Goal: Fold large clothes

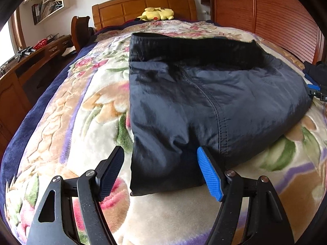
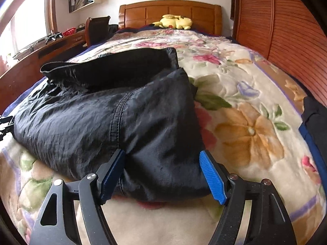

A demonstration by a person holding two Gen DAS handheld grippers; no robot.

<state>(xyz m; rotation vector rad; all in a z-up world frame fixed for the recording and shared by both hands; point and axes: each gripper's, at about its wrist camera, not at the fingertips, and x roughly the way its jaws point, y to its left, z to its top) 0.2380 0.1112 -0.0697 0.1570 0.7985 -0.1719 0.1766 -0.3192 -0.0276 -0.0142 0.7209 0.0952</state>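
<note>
Left gripper (image 1: 160, 173): jaws spread wide at the bottom of the frame, straddling the near left corner of the trousers, gripping nothing.
Right gripper (image 2: 162, 176): jaws wide apart, bracketing the near right corner; whether the pads touch cloth cannot be told.
Open room: bare floral blanket (image 1: 81, 110) lies left of the garment and along the lower frame; more shows right of it in the right view.
Edges: wooden headboard (image 1: 143, 6) at top centre, slatted wardrobe (image 2: 286, 30) at upper right.
Trousers (image 1: 204, 94): dark, shiny, folded into a bundle mid-bed, waistband toward the headboard, stitched seam running down the centre.
Dark clothes (image 2: 314, 122): at the right edge.
</note>
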